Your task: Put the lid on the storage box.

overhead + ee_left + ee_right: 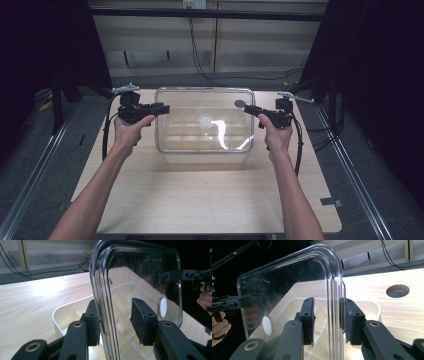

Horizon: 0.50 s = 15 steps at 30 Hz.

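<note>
A clear plastic lid (185,107) with a white round knob (205,120) hangs level just above a white compartment box (205,157) on the wooden table. My left gripper (162,107) is at the lid's left edge. In the left gripper view one pad (93,315) touches the lid (140,272), while the other pad (140,320) stands off it, so my left gripper (116,312) is open. My right gripper (248,108) is at the right edge. In the right gripper view my right gripper (328,312) is shut on the rim of the lid (287,290).
The box (57,315) is split into several empty compartments. A round hole (240,103) in the table (210,200) lies near the right gripper. Black cables run across the floor behind the table, and metal rails flank both sides.
</note>
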Motion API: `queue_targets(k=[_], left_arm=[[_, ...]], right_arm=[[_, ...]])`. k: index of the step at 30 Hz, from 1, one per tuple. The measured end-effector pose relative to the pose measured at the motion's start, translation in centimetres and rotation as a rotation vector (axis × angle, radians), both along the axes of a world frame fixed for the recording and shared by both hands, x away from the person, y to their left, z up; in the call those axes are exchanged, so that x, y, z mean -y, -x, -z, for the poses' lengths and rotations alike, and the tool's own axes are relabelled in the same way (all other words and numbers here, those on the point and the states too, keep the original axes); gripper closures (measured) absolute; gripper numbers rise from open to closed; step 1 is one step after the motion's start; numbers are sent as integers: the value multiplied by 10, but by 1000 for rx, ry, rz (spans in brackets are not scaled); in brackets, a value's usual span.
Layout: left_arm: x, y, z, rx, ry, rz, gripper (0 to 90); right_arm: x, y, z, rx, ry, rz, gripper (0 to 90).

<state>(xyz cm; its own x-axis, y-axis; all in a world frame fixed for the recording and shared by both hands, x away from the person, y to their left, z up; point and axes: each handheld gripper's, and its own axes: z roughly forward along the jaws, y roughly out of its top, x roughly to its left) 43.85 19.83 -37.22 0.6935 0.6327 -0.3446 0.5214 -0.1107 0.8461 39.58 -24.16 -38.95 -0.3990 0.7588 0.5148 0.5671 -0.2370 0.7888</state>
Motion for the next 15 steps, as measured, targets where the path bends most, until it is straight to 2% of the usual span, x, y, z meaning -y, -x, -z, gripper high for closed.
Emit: queue_targets(k=[5,11,15], left_arm=[[2,-4,4,-14,2,-3,596],[5,-8,11,-15,-36,-8,548],[6,-9,14,-22,-45,-14,528]], right_arm=[[1,-4,3,-10,4,3,655],[1,-7,10,-4,-17,19,657],[0,-9,11,-8,-15,29,656]])
